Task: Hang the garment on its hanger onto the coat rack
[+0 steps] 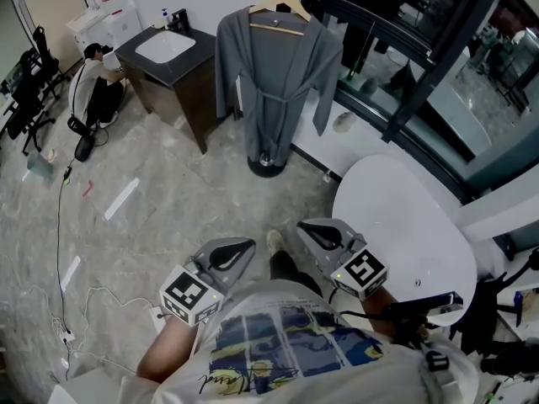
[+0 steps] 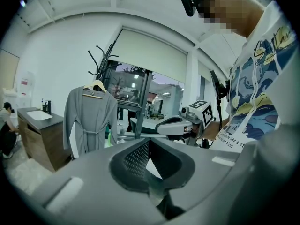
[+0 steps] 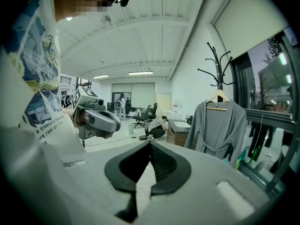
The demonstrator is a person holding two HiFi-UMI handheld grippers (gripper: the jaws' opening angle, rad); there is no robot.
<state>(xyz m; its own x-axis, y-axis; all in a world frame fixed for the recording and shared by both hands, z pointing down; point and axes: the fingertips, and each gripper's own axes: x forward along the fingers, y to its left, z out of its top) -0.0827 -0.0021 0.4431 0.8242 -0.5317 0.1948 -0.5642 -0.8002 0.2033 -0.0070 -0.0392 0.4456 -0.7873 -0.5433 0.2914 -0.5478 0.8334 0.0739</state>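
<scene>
A grey robe (image 1: 274, 82) hangs on a wooden hanger (image 1: 280, 7) hooked on the black coat rack, whose round base (image 1: 267, 167) stands on the floor ahead. My left gripper (image 1: 244, 247) and right gripper (image 1: 305, 225) are held close to the person's body, well short of the robe, both shut with nothing between the jaws. In the left gripper view the robe (image 2: 89, 121) and the rack's hooks (image 2: 101, 60) are at the left, beyond my shut jaws (image 2: 149, 142). The right gripper view has the robe (image 3: 218, 125) at the right, past its shut jaws (image 3: 150, 142).
A dark vanity cabinet with a white sink (image 1: 168, 53) stands left of the rack, with a person crouched (image 1: 97, 87) beside it. A white round table (image 1: 404, 225) is at the right, next to a glass wall (image 1: 421, 57). Cables (image 1: 59, 225) trail over the floor at the left.
</scene>
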